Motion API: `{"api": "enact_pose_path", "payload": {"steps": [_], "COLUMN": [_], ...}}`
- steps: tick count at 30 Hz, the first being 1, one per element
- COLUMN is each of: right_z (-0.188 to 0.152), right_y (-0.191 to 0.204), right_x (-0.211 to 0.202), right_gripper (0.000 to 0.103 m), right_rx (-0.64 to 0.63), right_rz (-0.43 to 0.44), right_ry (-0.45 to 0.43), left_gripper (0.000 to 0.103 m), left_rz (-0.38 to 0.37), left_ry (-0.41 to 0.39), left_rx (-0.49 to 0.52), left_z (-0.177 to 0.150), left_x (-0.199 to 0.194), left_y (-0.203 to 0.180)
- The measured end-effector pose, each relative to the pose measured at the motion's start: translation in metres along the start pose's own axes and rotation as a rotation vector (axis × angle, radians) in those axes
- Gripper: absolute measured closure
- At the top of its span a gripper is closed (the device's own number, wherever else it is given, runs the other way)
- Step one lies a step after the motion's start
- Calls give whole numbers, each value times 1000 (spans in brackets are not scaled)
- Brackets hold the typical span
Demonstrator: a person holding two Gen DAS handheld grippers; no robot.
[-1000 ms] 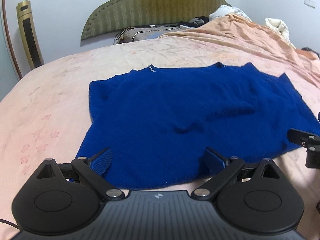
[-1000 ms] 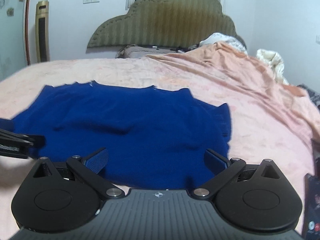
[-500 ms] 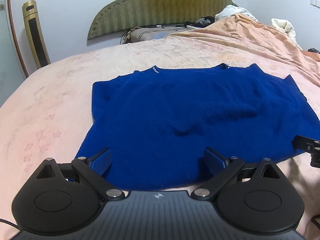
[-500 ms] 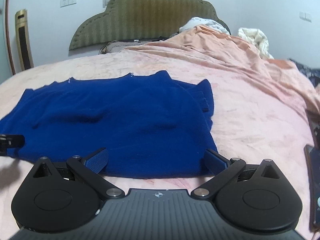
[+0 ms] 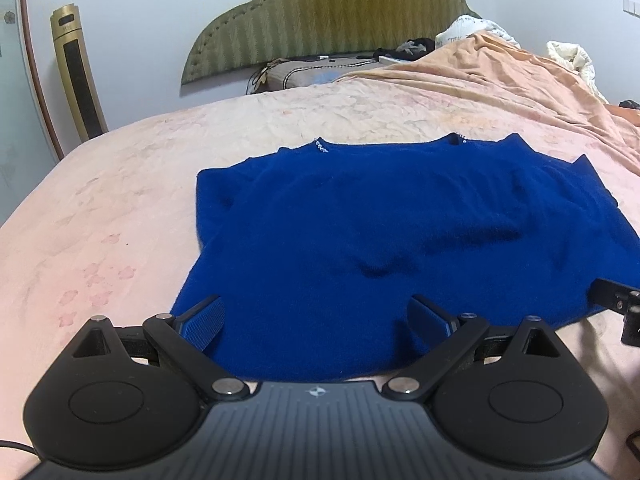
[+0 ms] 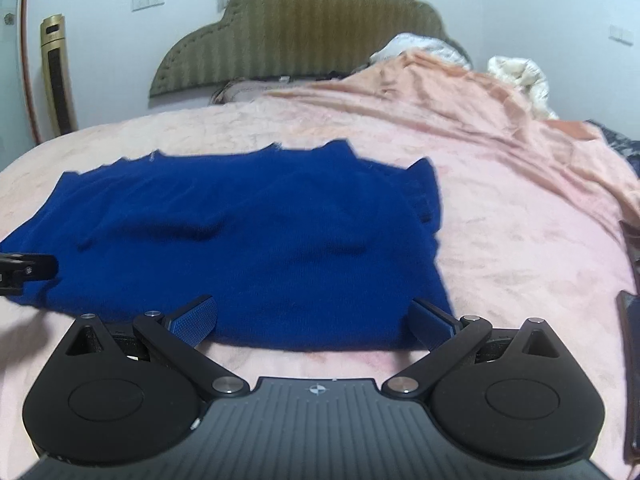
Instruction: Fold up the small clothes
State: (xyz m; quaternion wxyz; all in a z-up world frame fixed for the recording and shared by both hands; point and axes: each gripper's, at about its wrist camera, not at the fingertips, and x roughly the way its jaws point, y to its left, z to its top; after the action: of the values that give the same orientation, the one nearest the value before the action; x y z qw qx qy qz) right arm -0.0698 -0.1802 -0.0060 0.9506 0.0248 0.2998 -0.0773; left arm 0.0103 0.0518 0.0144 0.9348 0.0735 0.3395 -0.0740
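A dark blue knitted sweater (image 5: 380, 232) lies spread flat on the pink bed, collar toward the headboard. It also shows in the right wrist view (image 6: 240, 232), with a folded sleeve at its right side. My left gripper (image 5: 316, 322) is open and empty, just above the sweater's near hem at the left part. My right gripper (image 6: 314, 320) is open and empty above the near hem at the right part. Each gripper's tip shows at the edge of the other's view.
The pink bed cover (image 5: 100, 216) lies around the sweater. A rumpled orange blanket (image 6: 460, 96) is heaped at the right rear. A green padded headboard (image 5: 332, 12) and pillows stand behind. A gold tower fan (image 5: 78, 76) stands at the left wall. A dark object (image 6: 630, 364) lies at the right edge.
Both grippers have drawn back a little and turned slightly; the sweater sits further left in the right wrist view. The sweater has not moved. Both stay open.
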Motion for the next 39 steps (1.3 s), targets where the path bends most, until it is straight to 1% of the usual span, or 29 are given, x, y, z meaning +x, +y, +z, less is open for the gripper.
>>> {"api": "enact_pose_path", "payload": {"steps": [1,5,8,9,10,11,12,13,14,15,16,18,19,20,22,23,24,25,27,28,30,31,33,35,39], "right_z": [0,-3,-7,-8,-10,-12,-13,-13,-12,-10,-9,-4,-1,0,3,3,2,-2,-9,-9,-8,-6,-4,-4,-4], "right_y": [-1,-5,-2,-2,-3,-7,-10,-11,-12,-12,-11,-10,-10,-12,-13,-12,-10,-8,-6,-5,-5,-4,0,2,5], "right_x": [0,-1,-7,-9,-11,-13,-16,-21,-25,-29,-30,-32,-35,-40,-50,-51,-48,-40,-28,-27,-35,-38,-41,-39,-37], "right_gripper": [0,0,0,0,0,0,0,0,0,0,0,0,0,0,0,0,0,0,0,0,0,0,0,0,0], "right_rx": [12,74,93,106,142,200,238,253,249,228,200,151,148,156,163,149,126,103,103,112,122,114,78,52,48], "right_rz": [-10,3,50,80,130,214,278,313,315,292,250,134,108,111,155,169,174,165,116,118,149,149,121,104,129], "right_ry": [2,25,43,60,92,129,143,142,134,118,101,80,63,35,-8,-12,0,31,97,99,70,53,34,44,64], "left_gripper": [4,4,4,4,4,4,4,4,4,4,4,4,4,4,4,4,4,4,4,4,4,4,4,4,4], "left_rz": [-1,-8,-10,-9,-8,-5,-4,-2,2,7,10,17,22,26,32,34,32,29,29,33,40,38,31,31,37], "left_ry": [4,1,-12,-15,-17,-19,-21,-22,-19,-14,-8,-4,-6,-8,0,10,18,22,15,11,11,15,25,31,28], "left_rx": [-2,-8,-7,-6,-3,-1,1,4,7,7,8,14,15,15,19,20,20,21,28,33,34,31,23,21,23], "left_z": [-1,-1,-1,0,0,-1,-1,-2,-2,-2,-2,-3,-3,-3,-4,-4,-4,-4,-4,-4,-4,-4,-6,-7,-7], "left_x": [0,-4,-9,-9,-11,-12,-13,-13,-13,-12,-12,-13,-14,-14,-12,-11,-10,-10,-12,-12,-12,-11,-11,-10,-11], "left_y": [0,2,2,2,2,1,1,0,-1,-2,-3,-4,-4,-4,-5,-6,-7,-8,-8,-8,-7,-7,-5,-4,-2]}}
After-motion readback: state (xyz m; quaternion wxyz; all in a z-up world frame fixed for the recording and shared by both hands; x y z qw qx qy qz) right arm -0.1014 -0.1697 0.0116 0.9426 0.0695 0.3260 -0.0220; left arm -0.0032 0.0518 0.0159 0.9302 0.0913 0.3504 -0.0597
